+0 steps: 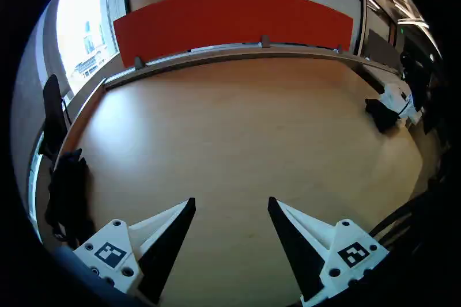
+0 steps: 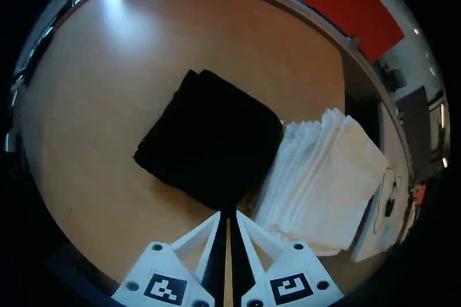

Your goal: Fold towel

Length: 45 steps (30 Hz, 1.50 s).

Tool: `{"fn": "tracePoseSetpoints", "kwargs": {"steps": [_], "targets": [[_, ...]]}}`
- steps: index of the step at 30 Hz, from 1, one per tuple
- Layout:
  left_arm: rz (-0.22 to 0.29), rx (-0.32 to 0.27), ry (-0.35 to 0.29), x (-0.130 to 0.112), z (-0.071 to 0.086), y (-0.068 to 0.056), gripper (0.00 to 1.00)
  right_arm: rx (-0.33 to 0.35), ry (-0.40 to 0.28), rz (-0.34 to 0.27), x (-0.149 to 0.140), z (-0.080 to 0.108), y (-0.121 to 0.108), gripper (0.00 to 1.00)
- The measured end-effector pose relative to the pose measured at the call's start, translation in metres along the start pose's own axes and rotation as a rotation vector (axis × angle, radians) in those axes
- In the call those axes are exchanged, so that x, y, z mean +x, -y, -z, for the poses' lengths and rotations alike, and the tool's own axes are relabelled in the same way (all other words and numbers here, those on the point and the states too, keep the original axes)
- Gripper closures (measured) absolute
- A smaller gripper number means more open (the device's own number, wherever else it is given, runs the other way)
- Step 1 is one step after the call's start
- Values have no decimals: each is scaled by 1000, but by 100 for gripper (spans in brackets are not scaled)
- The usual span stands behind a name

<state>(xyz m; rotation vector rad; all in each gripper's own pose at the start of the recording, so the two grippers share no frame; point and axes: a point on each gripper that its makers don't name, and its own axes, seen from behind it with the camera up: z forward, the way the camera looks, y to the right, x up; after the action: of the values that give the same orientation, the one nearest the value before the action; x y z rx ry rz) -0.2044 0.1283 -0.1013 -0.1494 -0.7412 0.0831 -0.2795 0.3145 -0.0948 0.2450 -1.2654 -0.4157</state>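
The left tongs (image 1: pixel 231 203) gape wide, holding nothing, above the bare worktop (image 1: pixel 242 122). The right tongs (image 2: pixel 229 215) are all but closed, tips at the folded black towel's (image 2: pixel 213 140) near corner. Stacked white towels (image 2: pixel 328 186) lie just to their right.

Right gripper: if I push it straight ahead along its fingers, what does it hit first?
The black folded towel: its near corner sits just ahead of the right gripper, possibly already touching; depth is unclear. The white stack lies off to the side.
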Motion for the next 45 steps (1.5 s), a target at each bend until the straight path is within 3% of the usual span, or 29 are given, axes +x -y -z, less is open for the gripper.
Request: {"fn": "tracePoseSetpoints", "kwargs": {"steps": [14, 45], "targets": [[-10, 2, 9, 0, -1, -2, 7, 1, 49, -48, -22, -17, 1, 96], [-24, -6, 11, 6, -4, -7, 7, -26, 36, -86, -22, -20, -6, 96]]}}
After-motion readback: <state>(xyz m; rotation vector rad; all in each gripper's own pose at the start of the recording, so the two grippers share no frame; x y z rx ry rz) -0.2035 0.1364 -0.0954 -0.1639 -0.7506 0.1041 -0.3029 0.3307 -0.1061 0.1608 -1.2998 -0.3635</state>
